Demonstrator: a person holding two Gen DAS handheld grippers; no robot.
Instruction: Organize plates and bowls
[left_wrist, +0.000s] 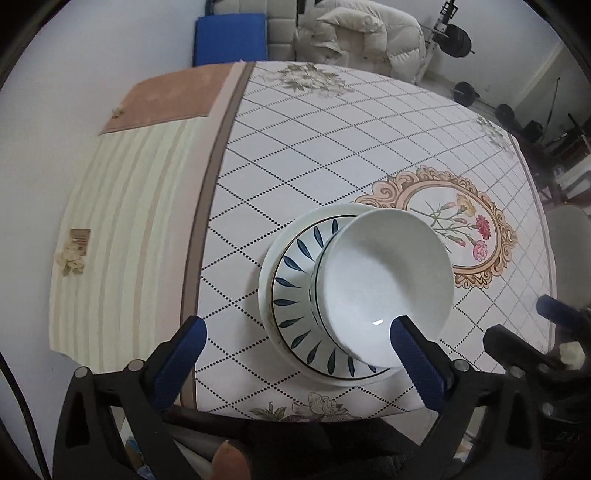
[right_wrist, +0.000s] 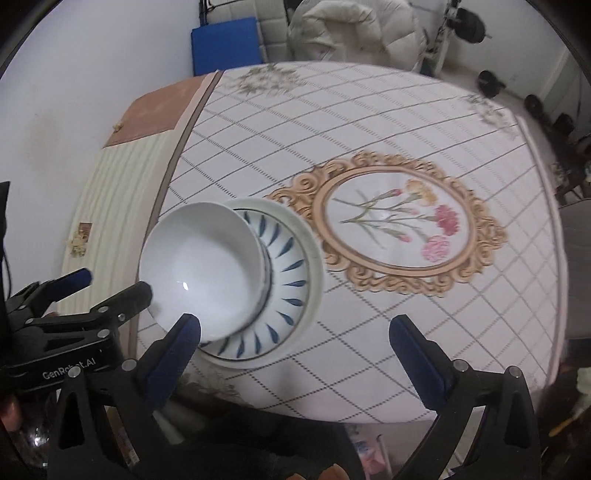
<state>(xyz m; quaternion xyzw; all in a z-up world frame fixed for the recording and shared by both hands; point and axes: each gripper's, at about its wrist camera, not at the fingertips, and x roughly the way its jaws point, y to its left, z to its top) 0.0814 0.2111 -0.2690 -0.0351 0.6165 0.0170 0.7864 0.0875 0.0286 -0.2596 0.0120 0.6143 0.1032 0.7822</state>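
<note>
A white bowl (left_wrist: 384, 284) sits on a blue-leaf patterned plate (left_wrist: 295, 280), which rests on a larger white plate (left_wrist: 266, 273), all stacked near the table's front edge. My left gripper (left_wrist: 299, 354) is open, its fingers wide apart just in front of the stack, the right finger (left_wrist: 417, 365) over the bowl's near rim. My right gripper (right_wrist: 295, 347) is open and empty to the right of the stack; the bowl (right_wrist: 203, 269), patterned plate (right_wrist: 291, 280) and white plate (right_wrist: 314, 251) lie at its left finger. The left gripper (right_wrist: 114, 284) shows at the left there.
The table carries a white grid-patterned cloth (left_wrist: 332, 147) with a gold-framed flower print (right_wrist: 399, 221). A striped cream and pink mat (left_wrist: 122, 221) lies at the left along the wall. A blue cushion (left_wrist: 229, 37), a white duvet and weights stand beyond the table.
</note>
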